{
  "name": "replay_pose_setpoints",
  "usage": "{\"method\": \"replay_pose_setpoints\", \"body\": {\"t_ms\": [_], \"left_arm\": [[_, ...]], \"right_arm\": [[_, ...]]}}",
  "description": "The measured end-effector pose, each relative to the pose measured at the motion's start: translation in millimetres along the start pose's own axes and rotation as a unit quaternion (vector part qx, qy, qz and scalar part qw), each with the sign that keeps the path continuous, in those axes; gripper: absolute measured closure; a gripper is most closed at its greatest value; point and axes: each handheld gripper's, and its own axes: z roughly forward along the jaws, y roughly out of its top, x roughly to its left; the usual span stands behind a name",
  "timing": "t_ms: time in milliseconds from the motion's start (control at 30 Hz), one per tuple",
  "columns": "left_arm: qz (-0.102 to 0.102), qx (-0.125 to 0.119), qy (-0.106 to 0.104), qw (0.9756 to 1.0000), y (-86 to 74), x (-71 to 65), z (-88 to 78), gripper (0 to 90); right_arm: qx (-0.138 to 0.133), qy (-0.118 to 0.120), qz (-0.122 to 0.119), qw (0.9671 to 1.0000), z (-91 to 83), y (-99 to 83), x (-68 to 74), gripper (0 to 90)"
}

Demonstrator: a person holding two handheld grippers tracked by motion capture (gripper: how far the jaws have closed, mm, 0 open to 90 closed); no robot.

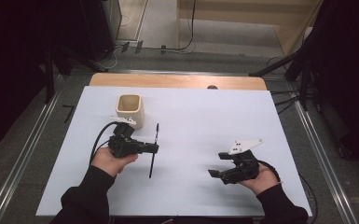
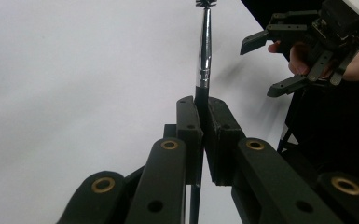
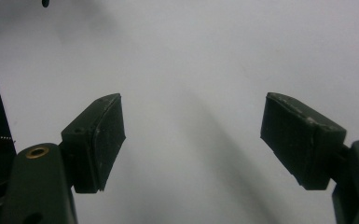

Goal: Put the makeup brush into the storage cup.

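A: Item one: thin black brush with a chrome mid-section and a small bristled tip (image 1: 153, 150). Location: just right of the cream square-mouthed ceramic cup (image 1: 130, 110), nearer the person, its lower end down by the white bench sheet (image 1: 205, 121). Holder?

B: Left gripper (image 1: 155, 148), jaws closed on the black handle. In the left gripper view the handle (image 2: 200, 100) sits pinched between the two pads, bristles pointing away.

A: Item two: right gripper (image 1: 217, 164)?

B: Jaws wide apart, nothing between them; well to the right of the cup, idle above the sheet.

A: Handling note for the step, likely dropping the brush into the cup?

B: Keep the pinch firm; the handle is slim and may pivot. Lift clear of the sheet, bring the brush upright over the cup's mouth, lower it inside the rim, then release. Avoid nudging the cup wall, as it could tip.
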Motion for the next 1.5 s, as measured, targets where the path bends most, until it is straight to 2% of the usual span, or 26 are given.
{"method": "replay_pose_setpoints", "body": {"t_ms": [900, 1500], "left_arm": [[-0.018, -0.021, 0.026, 0.9993, -3.0, 20.6, -31.3, 85.3], [-0.03, -0.028, 0.069, 0.9968, -6.2, 36.0, -50.0, 85.3]], "right_arm": [[0.002, 0.0, 0.002, 1.0, 1.1, -0.9, -2.5, 23.2], [0.007, 0.002, 0.001, 1.0, 3.3, -0.7, -1.4, 23.2]]}}
